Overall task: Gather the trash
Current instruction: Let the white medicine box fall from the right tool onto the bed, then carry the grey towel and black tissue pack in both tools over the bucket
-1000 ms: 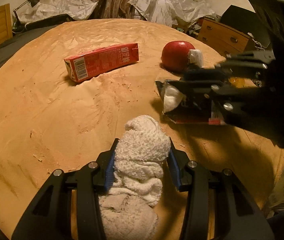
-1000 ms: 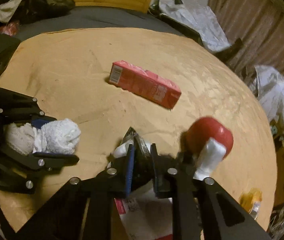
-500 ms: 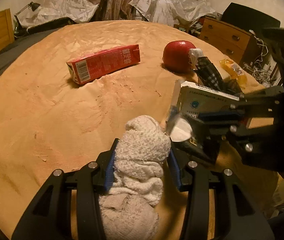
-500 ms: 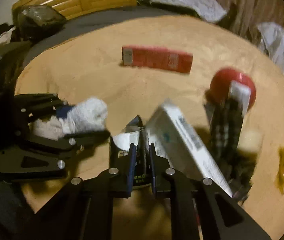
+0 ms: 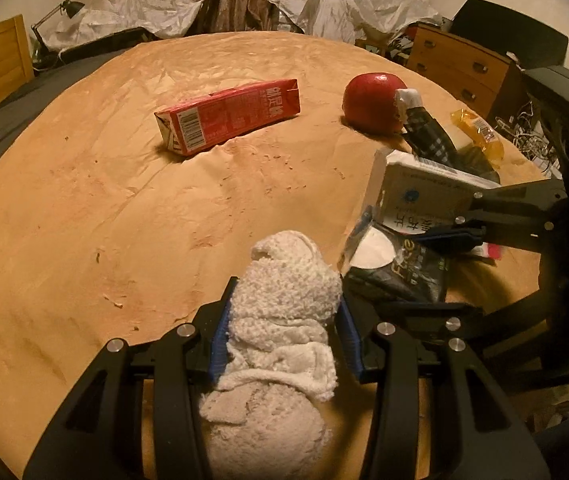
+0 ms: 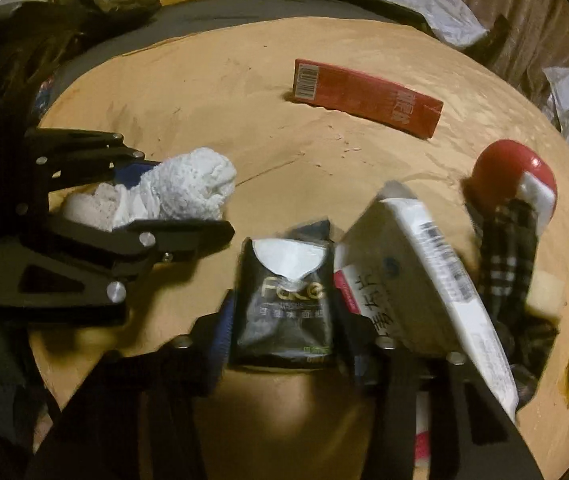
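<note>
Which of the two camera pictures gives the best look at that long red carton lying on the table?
The left wrist view. There the red carton lies sharp and whole, showing its barcode end, its printed side and its folded far end. The right wrist view shows the carton too, but blurrier and more foreshortened, with its lettering harder to read.

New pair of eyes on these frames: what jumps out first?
First, the crumpled white towel wad clamped in the left gripper, low and central. Next, the black tissue packet between the right gripper's jaws, which have just been opening, with a white box leaning beside it. Farther back on the tan table cover, a red drink carton lies flat, with a red ball-shaped thing to its right.
</note>
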The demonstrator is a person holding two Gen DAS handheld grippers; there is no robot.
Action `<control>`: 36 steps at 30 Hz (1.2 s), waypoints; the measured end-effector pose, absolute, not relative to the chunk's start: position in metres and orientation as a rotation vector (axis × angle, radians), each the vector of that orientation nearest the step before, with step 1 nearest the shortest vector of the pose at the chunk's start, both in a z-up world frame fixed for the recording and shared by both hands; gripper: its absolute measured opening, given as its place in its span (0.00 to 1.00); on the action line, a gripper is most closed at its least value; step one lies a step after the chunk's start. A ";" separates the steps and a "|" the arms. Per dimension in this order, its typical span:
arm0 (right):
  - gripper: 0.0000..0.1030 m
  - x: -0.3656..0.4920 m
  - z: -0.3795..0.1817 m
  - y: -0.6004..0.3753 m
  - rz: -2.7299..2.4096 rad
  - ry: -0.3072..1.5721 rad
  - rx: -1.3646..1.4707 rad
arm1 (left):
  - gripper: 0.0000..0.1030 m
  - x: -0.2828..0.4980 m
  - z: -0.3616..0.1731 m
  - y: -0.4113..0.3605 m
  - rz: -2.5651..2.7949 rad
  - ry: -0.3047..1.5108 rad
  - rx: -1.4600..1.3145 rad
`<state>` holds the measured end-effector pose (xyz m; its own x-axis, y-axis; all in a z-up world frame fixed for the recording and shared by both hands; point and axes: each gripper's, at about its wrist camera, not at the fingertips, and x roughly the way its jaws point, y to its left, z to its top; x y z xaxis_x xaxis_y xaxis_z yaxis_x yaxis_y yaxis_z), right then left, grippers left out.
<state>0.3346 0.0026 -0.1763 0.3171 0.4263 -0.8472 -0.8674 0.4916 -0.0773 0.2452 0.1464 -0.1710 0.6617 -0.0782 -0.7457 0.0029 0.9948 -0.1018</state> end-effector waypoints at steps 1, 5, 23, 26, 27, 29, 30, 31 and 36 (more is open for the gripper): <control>0.43 0.333 -0.176 0.002 0.910 0.867 -0.584 | 0.42 0.246 -0.171 0.145 -0.039 0.843 -0.091; 0.42 0.314 -0.162 -0.017 0.840 0.805 -0.497 | 0.42 0.236 -0.161 0.149 0.016 0.801 -0.097; 0.43 0.175 -0.046 -0.164 0.377 0.356 -0.082 | 0.42 0.128 -0.030 0.067 0.118 0.390 -0.040; 0.43 0.156 -0.039 -0.177 0.349 0.320 -0.044 | 0.42 0.116 -0.015 0.055 0.146 0.331 -0.010; 0.43 0.151 -0.037 -0.180 0.343 0.309 -0.038 | 0.42 0.113 -0.014 0.053 0.147 0.322 -0.004; 0.43 0.141 -0.033 -0.186 0.336 0.283 -0.024 | 0.42 0.104 -0.010 0.045 0.147 0.295 0.015; 0.43 0.137 -0.032 -0.188 0.332 0.273 -0.021 | 0.42 0.103 -0.009 0.042 0.144 0.293 0.020; 0.43 0.134 -0.031 -0.190 0.331 0.270 -0.018 | 0.42 0.101 -0.008 0.039 0.137 0.292 0.022; 0.43 0.127 -0.030 -0.200 0.332 0.269 -0.001 | 0.42 0.101 -0.005 0.032 0.123 0.286 0.030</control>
